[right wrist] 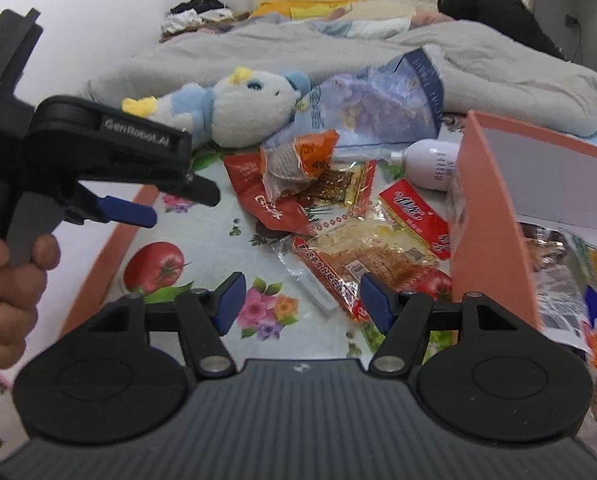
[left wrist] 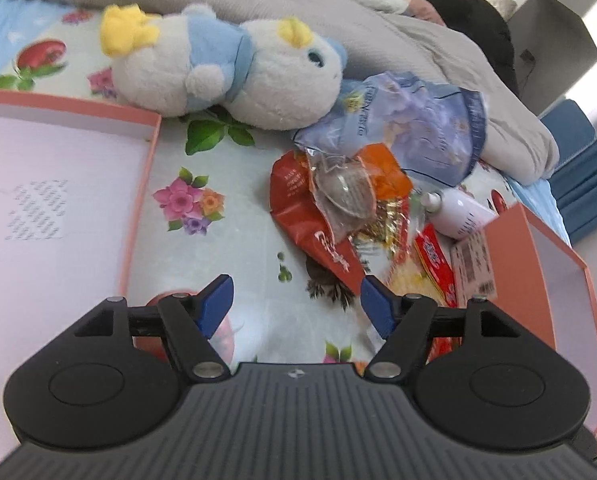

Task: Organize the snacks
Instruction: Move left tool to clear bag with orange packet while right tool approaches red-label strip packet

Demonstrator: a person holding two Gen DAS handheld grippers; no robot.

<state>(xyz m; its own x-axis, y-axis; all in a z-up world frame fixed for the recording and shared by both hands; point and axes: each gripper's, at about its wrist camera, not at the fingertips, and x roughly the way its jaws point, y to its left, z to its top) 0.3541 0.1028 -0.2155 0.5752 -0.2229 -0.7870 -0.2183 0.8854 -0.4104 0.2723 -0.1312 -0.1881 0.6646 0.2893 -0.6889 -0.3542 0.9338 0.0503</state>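
A pile of snack packets lies on the floral bedsheet: a red packet (left wrist: 298, 216) (right wrist: 258, 196), a clear-and-orange packet (left wrist: 346, 188) (right wrist: 298, 160), a large blue bag (left wrist: 414, 136) (right wrist: 374, 108), a red bar (right wrist: 414, 216) and a yellow-orange packet (right wrist: 378, 260). My left gripper (left wrist: 296, 306) is open and empty, just short of the pile. It also shows from the side in the right wrist view (right wrist: 170, 204). My right gripper (right wrist: 300, 304) is open and empty above the sheet, near the yellow-orange packet. A salmon box (right wrist: 494, 216) at the right holds several packets (right wrist: 590, 300).
A salmon box lid (left wrist: 58, 200) lies at the left, white inside. A plush toy (left wrist: 226, 68) (right wrist: 234, 108) lies behind the pile. A white bottle (left wrist: 462, 212) (right wrist: 430, 164) lies by the box. A grey blanket (right wrist: 298, 52) covers the far bed.
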